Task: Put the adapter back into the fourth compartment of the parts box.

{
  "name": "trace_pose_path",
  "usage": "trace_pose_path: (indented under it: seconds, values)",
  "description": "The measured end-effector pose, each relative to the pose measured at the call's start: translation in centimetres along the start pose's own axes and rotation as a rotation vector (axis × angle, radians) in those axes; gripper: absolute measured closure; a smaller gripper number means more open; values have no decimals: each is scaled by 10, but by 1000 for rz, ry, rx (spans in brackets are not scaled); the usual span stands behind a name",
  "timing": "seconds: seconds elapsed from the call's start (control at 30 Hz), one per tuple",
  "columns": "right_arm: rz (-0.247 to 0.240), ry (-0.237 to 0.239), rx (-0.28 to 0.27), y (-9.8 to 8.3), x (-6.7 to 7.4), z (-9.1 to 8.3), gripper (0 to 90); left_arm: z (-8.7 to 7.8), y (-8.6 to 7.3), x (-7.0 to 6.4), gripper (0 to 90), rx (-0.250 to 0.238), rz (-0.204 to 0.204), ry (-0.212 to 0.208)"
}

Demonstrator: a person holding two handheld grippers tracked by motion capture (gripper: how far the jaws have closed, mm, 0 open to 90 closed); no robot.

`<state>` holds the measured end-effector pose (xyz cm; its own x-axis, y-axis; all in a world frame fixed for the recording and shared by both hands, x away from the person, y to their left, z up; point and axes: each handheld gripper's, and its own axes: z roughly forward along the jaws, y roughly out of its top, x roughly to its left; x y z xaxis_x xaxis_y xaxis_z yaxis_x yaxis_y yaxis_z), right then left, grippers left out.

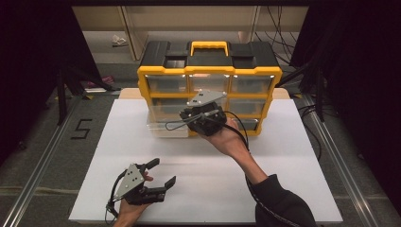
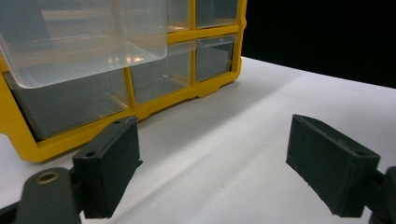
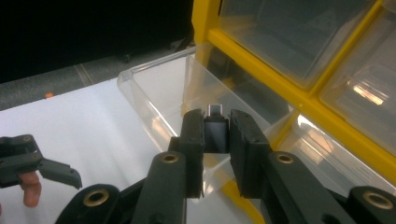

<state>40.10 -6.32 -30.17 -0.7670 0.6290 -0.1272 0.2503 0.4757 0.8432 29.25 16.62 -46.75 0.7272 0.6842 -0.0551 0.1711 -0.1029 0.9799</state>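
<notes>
Down at the near edge, the left hand-held gripper (image 1: 158,174) sits idle on the white worktop (image 1: 283,189) with its jaws wide apart and nothing between them, so it's basically on standby. Moving right, the clear plastic drawer (image 1: 168,126) is pulled out of the lower left of the yellow-and-black organizer (image 1: 208,71) and juts over the worktop; as far as I can tell it has nothing in it. Further right, the right hand-held gripper (image 3: 217,140) hovers just above that drawer's open top, jaws clamped together on a small dark block (image 3: 216,133) with a little metal tab sticking up out of it. My read: this is the drop-off step, with the part carried over and about to go in. Next move looks like lowering the tips a bit past the drawer's rim, then letting the jaws part so the block lands inside rather than bouncing off the clear wall. After that, the drawer probably needs pushing back in. The block itself looks tiny, boxy and matte black, barely wider than the pads holding it.
</notes>
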Motion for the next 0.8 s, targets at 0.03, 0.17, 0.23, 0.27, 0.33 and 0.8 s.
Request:
trace_pose_path:
  seconds: [0.03,0.17,0.23,0.27,0.33,0.8]
  values:
    - [2,2,2,3,0,3,763,0,0,0,171,-1,-1,-1]
    - [9,16,0,8,2,8,763,0,0,0,171,0,3,-2]
    - [13,16,0,10,2,11,763,0,0,0,171,-1,2,-2]
    - [11,14,2,10,2,13,763,0,0,0,171,-1,2,-2]
    - [11,14,5,11,3,14,763,0,0,0,171,0,1,-3]
    - [11,7,40,19,3,30,762,0,0,0,171,0,4,-5]
